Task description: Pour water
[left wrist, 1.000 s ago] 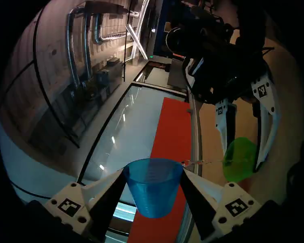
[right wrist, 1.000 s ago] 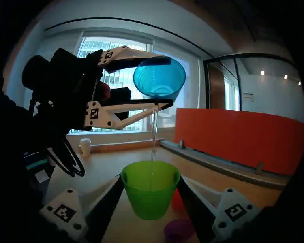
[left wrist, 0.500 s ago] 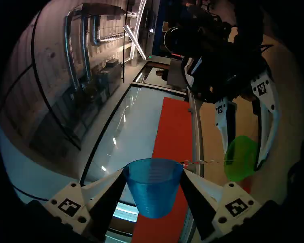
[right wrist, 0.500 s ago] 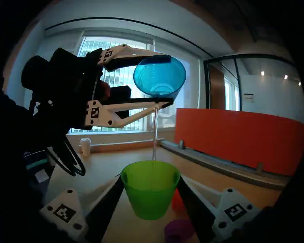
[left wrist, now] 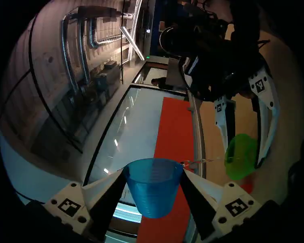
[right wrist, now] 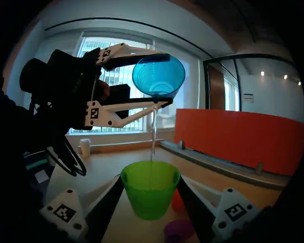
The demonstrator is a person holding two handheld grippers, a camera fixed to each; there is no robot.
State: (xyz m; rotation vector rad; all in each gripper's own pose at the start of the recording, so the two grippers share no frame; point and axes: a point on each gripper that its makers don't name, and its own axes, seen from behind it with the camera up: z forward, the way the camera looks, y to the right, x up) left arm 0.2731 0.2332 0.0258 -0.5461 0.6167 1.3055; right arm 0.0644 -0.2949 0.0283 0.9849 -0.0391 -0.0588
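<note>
i'm mid-pour. my left tool [left wrist: 153, 174] is clamped on the blue cup [left wrist: 153, 194], which is tipped on its side. in the right gripper view a thin stream of water [right wrist: 153, 133] falls from its lip at 12 o'clock into the green cup [right wrist: 150, 194] at 6 o'clock. my right tool [right wrist: 150, 181] grips that green cup upright above the worktop [right wrist: 111, 166]. i can't tell how full either cup is. next, i judge, i hold the lip over the green rim, then right the blue cup as the stream thins. a purple cup [right wrist: 178, 231] sits at 5 o'clock, contents hidden.
</note>
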